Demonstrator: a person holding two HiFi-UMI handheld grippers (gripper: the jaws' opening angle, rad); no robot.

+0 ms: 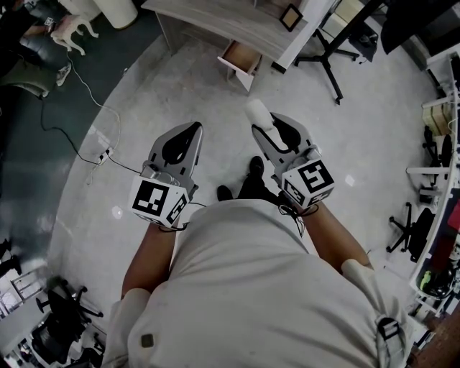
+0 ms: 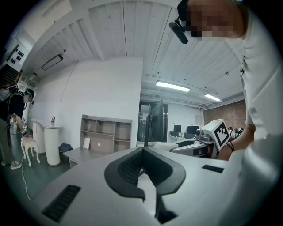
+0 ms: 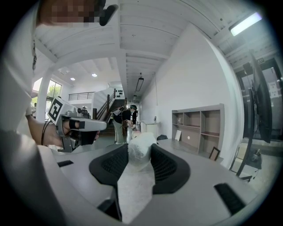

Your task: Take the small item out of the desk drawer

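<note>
A: Where's the small white rough-surfaced lump (image 3: 140, 154)?
B: Pinched between the jaws of the right gripper (image 3: 139, 152), out over the pale concrete floor (image 1: 154, 86), well apart from the open wooden drawer (image 1: 242, 59) of the grey desk (image 1: 215, 20).
A: And the left gripper (image 2: 142, 152)?
B: Jaws pressed together, nothing between them.

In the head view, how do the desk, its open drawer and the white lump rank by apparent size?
1. desk, partly cut off.
2. open drawer.
3. white lump, smallest despite being nearest the camera.
</note>
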